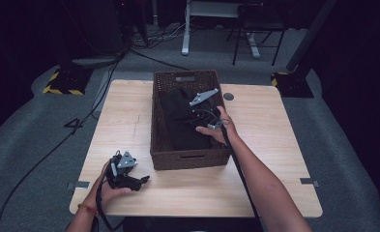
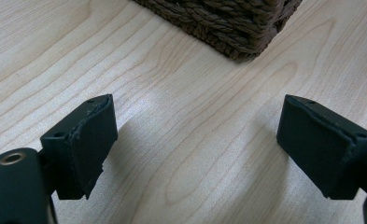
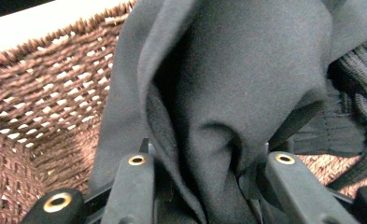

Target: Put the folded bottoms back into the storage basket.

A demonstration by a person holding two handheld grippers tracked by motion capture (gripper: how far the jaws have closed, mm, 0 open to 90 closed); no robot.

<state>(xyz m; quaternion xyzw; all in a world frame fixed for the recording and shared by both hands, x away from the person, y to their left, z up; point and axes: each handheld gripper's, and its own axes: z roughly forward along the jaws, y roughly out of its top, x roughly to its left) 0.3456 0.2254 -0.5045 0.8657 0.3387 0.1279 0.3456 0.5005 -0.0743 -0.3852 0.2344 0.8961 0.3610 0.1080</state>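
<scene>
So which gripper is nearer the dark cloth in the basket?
The right. The right gripper is inside the wicker basket, its jaws shut on a fold of the dark cloth. The left gripper rests open on the table, outside the basket's near left corner.

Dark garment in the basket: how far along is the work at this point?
Done: the right gripper is down inside the wicker basket, and its jaws are shut on a fold of the dark garment. In hand: that grip. Left: the garment lies wholly inside the basket, whichever way it goes. The left gripper rests open on the table, holding nothing.
</scene>
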